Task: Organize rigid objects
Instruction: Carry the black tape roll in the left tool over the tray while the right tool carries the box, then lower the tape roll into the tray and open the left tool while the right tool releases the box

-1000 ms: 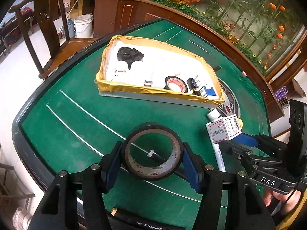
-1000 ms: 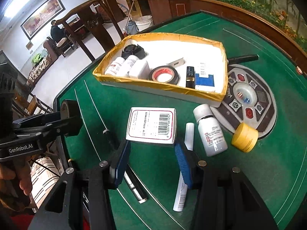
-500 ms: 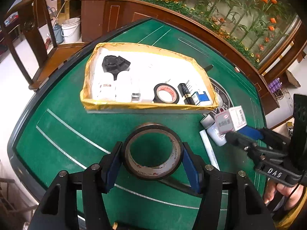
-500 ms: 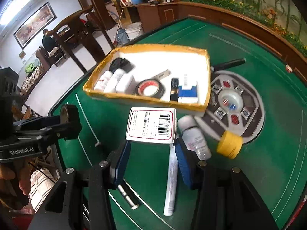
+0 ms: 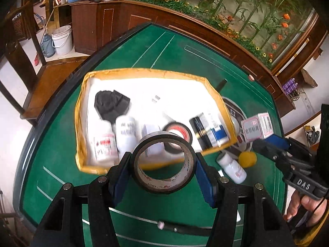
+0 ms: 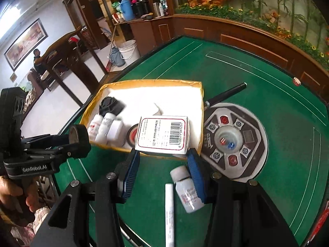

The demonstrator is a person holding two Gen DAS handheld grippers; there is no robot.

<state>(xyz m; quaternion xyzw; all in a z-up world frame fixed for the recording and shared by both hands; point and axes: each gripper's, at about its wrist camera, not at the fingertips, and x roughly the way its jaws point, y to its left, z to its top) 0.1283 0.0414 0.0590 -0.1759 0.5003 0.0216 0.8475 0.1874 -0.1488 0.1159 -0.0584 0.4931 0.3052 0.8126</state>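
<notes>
My left gripper (image 5: 162, 173) is shut on a black tape roll (image 5: 185, 177) and holds it above the near rim of the yellow-edged tray (image 5: 79, 111). My right gripper (image 6: 162, 165) is shut on a white medicine box (image 6: 162, 135), held above the tray's near right corner (image 6: 200, 140). The box also shows in the left wrist view (image 5: 257, 126). In the tray lie white bottles (image 5: 125, 132), a black object (image 5: 111, 104), a red-cored tape roll (image 5: 178, 130) and a blue box (image 5: 219, 133).
On the green table (image 6: 277, 107) lie a white bottle (image 6: 188, 191), a white tube (image 6: 169, 212), a yellow cap (image 5: 247, 159), a black pen (image 6: 226, 94) and a round dice panel (image 6: 232, 142). A pen (image 5: 185, 229) lies near the table's front edge. Wooden chairs stand left.
Both grippers have risen and moved forward toward the tray with their loads. The tape roll and the medicine box now hang at the tray's near rim.
</notes>
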